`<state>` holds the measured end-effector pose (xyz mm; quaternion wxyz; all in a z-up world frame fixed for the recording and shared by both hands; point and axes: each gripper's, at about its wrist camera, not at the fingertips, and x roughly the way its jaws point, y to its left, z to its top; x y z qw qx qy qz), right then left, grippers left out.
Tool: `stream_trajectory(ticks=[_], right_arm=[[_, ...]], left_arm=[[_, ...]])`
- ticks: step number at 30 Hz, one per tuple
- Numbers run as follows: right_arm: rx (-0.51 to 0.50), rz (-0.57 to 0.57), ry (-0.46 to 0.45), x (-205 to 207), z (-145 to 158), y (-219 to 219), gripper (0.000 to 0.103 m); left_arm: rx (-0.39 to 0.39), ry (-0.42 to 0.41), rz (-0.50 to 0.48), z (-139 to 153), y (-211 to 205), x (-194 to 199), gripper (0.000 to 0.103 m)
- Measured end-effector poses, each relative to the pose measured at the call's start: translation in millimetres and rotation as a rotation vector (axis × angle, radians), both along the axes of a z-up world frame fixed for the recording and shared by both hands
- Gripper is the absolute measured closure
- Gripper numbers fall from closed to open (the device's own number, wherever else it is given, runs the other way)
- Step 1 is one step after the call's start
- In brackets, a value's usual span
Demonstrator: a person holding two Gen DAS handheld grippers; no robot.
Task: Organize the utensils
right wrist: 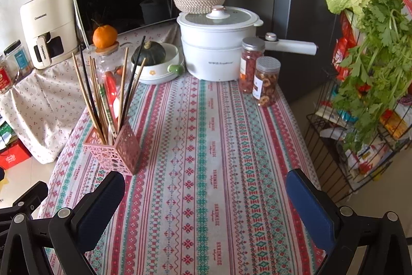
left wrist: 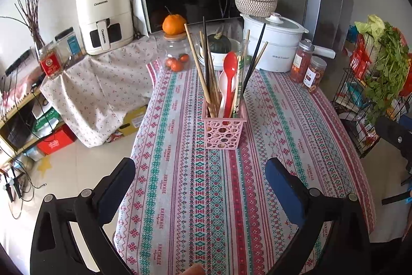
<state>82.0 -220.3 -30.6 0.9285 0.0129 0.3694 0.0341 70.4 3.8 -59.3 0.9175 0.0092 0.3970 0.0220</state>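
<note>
Both claws are spread wide with nothing between the pads — the left gripper point(left wrist: 199, 173) hangs over the woven red-and-green patterned tablecloth point(left wrist: 270, 135), and the right gripper point(right wrist: 204, 188) does the same further along the table. The utensils look gathered already: the pink perforated plastic holder point(left wrist: 223, 132) stands upright mid-table, just beyond the left claw, packed with wooden chopsticks point(left wrist: 197, 61), a black chopstick point(left wrist: 255, 54), a red plastic spoon point(left wrist: 229, 74) and a white plastic spoon point(left wrist: 224, 86). No loose utensil shows on the cloth, so my read is the sorting step is done or nearly so; any next move would call for a check for strays, or a nudge of the holder into place. Writing now — the cream air fryer point(left wrist: 104, 17) reads "CHANGHONG" on top and handle, the cloth repeats "HANDMADE", and the white lidded electric pot point(right wrist: 216, 43) carries small print too fine to read.
</note>
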Motion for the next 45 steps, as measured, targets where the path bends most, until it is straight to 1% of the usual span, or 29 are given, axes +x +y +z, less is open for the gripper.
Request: stream_trajectory(ticks=[4,45], right_arm=[[-0.036,0.003,0.000,0,-2,5,0.001],[-0.038,-0.010,0.039,9,-13,10,0.001]], left_arm=[[-0.012,-0.011,-0.009,2,-5,-1,0.001],[-0.017,-0.037,-0.022,9,-11,-2,0.001]])
